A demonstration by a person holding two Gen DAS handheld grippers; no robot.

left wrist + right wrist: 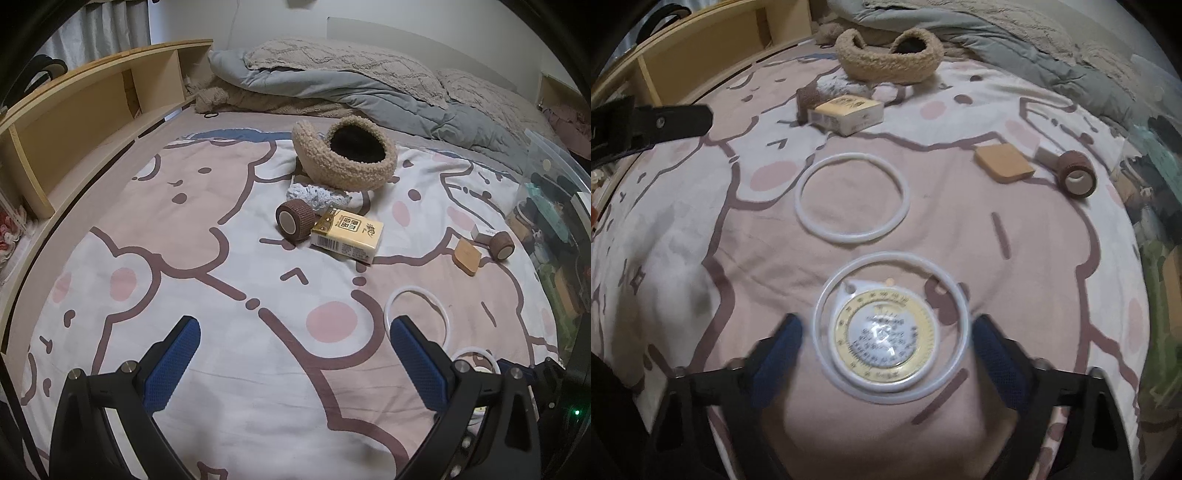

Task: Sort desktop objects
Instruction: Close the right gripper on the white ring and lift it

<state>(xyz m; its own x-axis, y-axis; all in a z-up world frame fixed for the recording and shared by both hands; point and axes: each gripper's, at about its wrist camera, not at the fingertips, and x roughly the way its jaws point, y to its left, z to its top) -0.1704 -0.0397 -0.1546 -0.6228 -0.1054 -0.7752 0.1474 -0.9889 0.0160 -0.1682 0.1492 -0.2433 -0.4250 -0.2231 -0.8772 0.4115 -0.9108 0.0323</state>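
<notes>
Nearby, both the left gripper (295,363) and right gripper (888,363) gape, the right astride a ringed dial (886,338).

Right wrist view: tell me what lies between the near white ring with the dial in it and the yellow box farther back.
In the right wrist view, a second white ring, empty, lies between the ring with the dial and the yellow box; otherwise only bare bedsheet.

Pink-and-white cartoon-bear sheet (701,258); white rings (852,197); yellow-rimmed dial (884,338); tan fuzzy hat (345,157); brown tape rolls (293,220); yellow box (347,236).
</notes>
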